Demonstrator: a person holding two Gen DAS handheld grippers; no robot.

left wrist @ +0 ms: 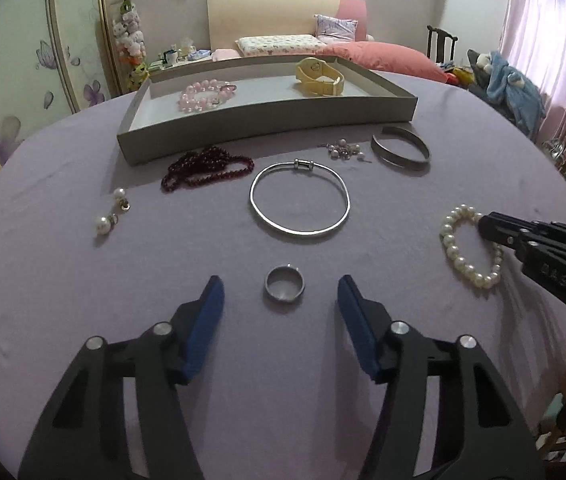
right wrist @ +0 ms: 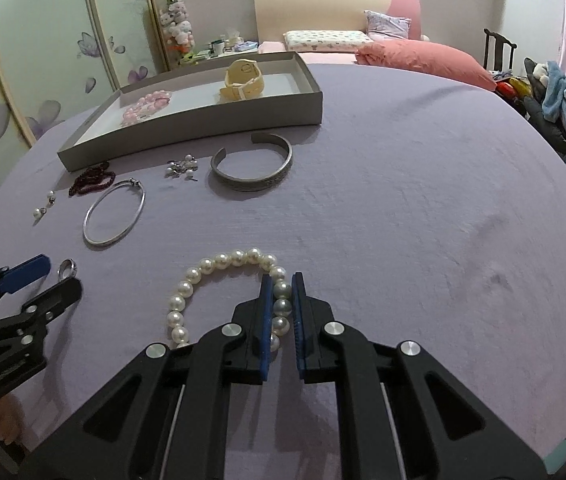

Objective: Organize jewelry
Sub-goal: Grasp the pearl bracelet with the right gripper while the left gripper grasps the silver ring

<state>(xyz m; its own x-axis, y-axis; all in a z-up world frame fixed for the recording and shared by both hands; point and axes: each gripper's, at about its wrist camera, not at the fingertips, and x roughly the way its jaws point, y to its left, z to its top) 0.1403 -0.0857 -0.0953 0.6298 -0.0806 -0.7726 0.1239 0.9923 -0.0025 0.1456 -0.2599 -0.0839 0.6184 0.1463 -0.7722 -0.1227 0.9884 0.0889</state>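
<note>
My right gripper (right wrist: 282,280) is shut on the white pearl bracelet (right wrist: 187,284), which lies on the purple cloth; it also shows in the left wrist view (left wrist: 453,240). My left gripper (left wrist: 281,286) is open, its blue pads on either side of a silver ring (left wrist: 284,289), not touching it. The grey tray (left wrist: 267,118) at the back holds a pink bead bracelet (left wrist: 203,94) and a cream watch (left wrist: 319,76).
On the cloth in front of the tray lie a dark red bead strand (left wrist: 207,168), a thin silver bangle (left wrist: 299,202), a wide silver cuff (left wrist: 401,152), small pearl studs (left wrist: 343,150) and two pearl earrings (left wrist: 113,210). A bed stands behind.
</note>
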